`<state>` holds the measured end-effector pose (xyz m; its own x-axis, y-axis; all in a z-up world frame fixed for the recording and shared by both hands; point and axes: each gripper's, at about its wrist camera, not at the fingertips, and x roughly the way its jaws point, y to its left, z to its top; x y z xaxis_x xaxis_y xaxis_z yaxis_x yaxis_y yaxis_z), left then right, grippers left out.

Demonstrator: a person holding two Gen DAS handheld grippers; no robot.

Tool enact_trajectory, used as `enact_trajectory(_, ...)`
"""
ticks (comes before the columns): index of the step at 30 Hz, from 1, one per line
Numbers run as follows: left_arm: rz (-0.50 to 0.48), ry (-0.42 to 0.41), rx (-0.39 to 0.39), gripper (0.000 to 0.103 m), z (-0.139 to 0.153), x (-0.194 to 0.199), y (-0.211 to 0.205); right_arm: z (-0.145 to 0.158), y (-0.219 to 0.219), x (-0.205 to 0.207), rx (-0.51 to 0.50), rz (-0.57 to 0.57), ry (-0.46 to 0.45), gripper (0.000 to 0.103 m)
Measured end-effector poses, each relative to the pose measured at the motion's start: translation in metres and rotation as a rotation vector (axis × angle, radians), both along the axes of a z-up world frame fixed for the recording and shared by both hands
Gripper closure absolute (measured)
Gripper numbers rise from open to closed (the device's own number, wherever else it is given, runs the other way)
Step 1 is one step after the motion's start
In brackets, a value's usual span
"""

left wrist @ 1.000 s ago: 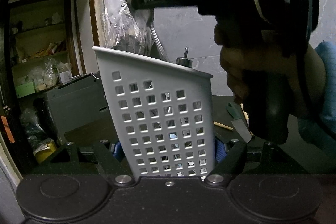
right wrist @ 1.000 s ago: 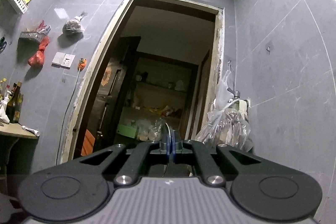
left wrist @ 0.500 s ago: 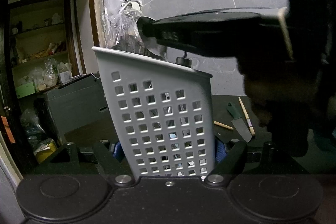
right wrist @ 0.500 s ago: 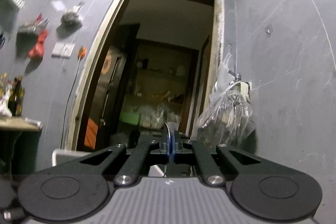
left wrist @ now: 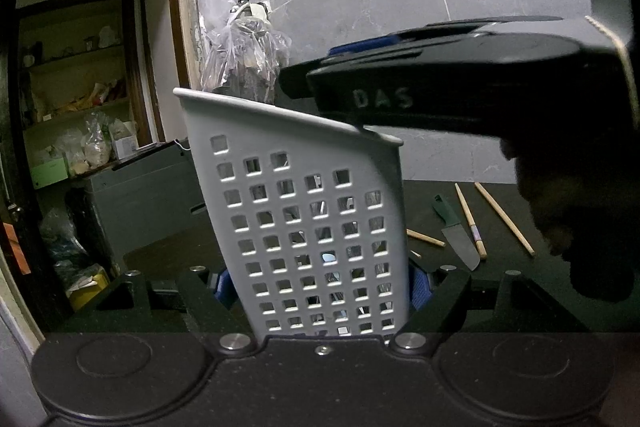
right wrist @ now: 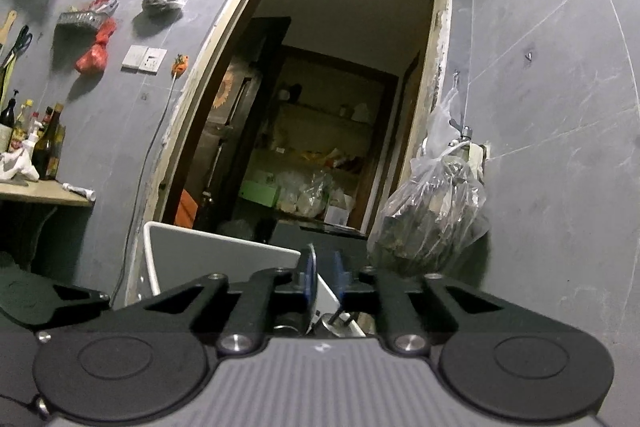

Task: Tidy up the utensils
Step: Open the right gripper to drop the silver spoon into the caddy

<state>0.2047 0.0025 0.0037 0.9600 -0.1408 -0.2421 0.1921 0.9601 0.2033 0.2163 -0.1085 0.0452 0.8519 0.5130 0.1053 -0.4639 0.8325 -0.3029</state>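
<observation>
A white perforated utensil basket (left wrist: pixel 312 227) stands tilted on the dark table, and my left gripper (left wrist: pixel 320 283) is shut on its lower sides with the blue pads (left wrist: pixel 222 285). My right gripper (left wrist: pixel 304 83) lies level just over the basket's rim. In the right wrist view its jaws (right wrist: pixel 323 269) are opening, and only the basket's white wall (right wrist: pixel 224 259) shows through the gap. Metal utensil ends (right wrist: pixel 330 321) show just below the pads, inside the basket. A green-handled knife (left wrist: pixel 460 243) and several wooden chopsticks (left wrist: pixel 472 223) lie on the table to the right.
A clear plastic bag (left wrist: pixel 244 55) hangs from a tap on the grey tiled wall behind the basket. An open doorway (right wrist: pixel 320 127) leads to a storeroom with shelves. A side counter with bottles (right wrist: pixel 44 147) stands at the far left.
My right gripper came down from above to the basket's rim and its pads parted. The spoon that hung from it earlier is no longer between them. The left gripper and basket stayed still.
</observation>
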Motion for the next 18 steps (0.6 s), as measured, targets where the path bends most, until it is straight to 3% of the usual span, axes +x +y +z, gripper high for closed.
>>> enact_trajectory(6, 0.000, 0.000, 0.000, 0.024, 0.000, 0.000, 0.000, 0.004, -0.008, -0.008, 0.017, -0.006, 0.003, 0.053)
enact_trajectory(14, 0.001, 0.000, -0.002, 0.024, 0.000, 0.000, 0.000, 0.010, -0.017, -0.013, 0.063, -0.017, -0.004, 0.046)
enact_trajectory(18, 0.004, -0.001, -0.007, 0.024, 0.001, -0.001, 0.001, 0.014, -0.025, -0.016, 0.091, -0.037, -0.015, 0.031)
